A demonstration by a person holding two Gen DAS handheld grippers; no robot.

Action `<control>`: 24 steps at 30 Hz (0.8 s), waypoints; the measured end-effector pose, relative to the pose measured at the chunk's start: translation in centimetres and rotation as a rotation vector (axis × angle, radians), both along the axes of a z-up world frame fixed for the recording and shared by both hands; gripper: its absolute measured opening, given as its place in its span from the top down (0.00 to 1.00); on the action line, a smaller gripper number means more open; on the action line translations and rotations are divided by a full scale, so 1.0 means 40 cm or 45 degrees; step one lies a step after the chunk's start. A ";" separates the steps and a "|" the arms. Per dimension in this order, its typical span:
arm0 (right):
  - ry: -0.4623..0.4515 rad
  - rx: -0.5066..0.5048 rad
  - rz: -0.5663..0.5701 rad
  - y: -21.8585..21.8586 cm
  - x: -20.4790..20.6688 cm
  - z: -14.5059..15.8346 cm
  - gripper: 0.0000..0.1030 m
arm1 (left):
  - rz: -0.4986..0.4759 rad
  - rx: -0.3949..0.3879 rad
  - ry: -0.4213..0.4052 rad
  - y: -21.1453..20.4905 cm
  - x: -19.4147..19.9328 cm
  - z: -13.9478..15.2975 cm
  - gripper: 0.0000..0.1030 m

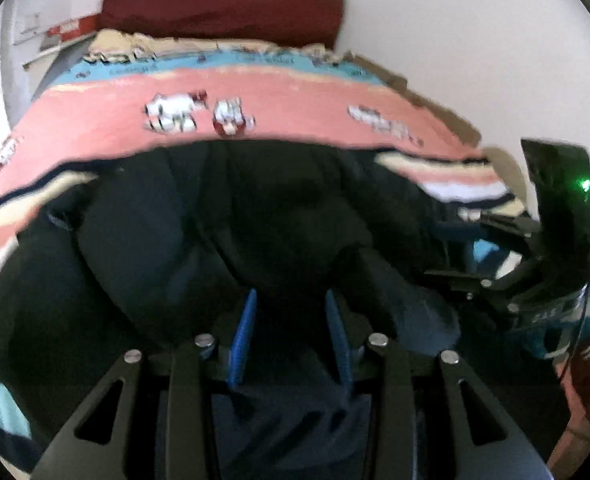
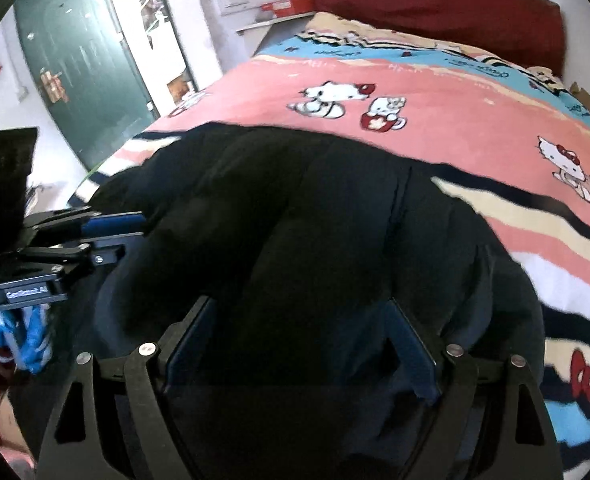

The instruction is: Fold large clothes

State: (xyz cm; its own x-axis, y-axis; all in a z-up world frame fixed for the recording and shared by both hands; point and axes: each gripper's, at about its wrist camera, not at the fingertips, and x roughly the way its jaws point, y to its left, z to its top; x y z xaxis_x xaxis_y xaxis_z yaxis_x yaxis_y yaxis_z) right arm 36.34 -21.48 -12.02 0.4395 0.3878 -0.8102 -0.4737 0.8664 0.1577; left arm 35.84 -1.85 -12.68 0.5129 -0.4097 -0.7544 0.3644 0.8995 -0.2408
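Observation:
A large black padded jacket (image 1: 223, 216) lies bunched on the bed, filling the lower half of both views (image 2: 295, 216). My left gripper (image 1: 291, 300) has its blue fingers (image 1: 244, 336) parted with dark fabric between and under them; I cannot tell if it grips. It also shows at the left edge of the right wrist view (image 2: 135, 224), at the jacket's side. My right gripper (image 2: 299, 320) stands wide open over the jacket, blue pads (image 2: 413, 344) on either side of the cloth. It appears in the left wrist view (image 1: 467, 224) at the jacket's right edge.
The bed carries a pink, blue and cream striped cartoon-cat cover (image 2: 435, 92) and a dark red headboard (image 2: 435, 4). A green door (image 2: 83, 68) stands at the left. White wall runs behind the bed. A shelf with red boxes (image 2: 291, 6) sits beside the headboard.

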 end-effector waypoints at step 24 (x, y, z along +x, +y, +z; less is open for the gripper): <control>-0.018 -0.086 -0.180 -0.055 -0.154 0.052 0.15 | 0.185 0.081 -0.004 0.058 -0.160 0.080 0.64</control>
State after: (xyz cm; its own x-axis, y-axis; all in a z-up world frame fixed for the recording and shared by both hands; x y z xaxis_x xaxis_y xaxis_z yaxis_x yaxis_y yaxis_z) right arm 30.19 -23.69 -9.93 0.4973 0.2660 -0.8258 -0.3477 0.9332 0.0913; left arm 29.46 0.46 -9.48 0.5660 -0.2826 -0.7744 0.2299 0.9563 -0.1810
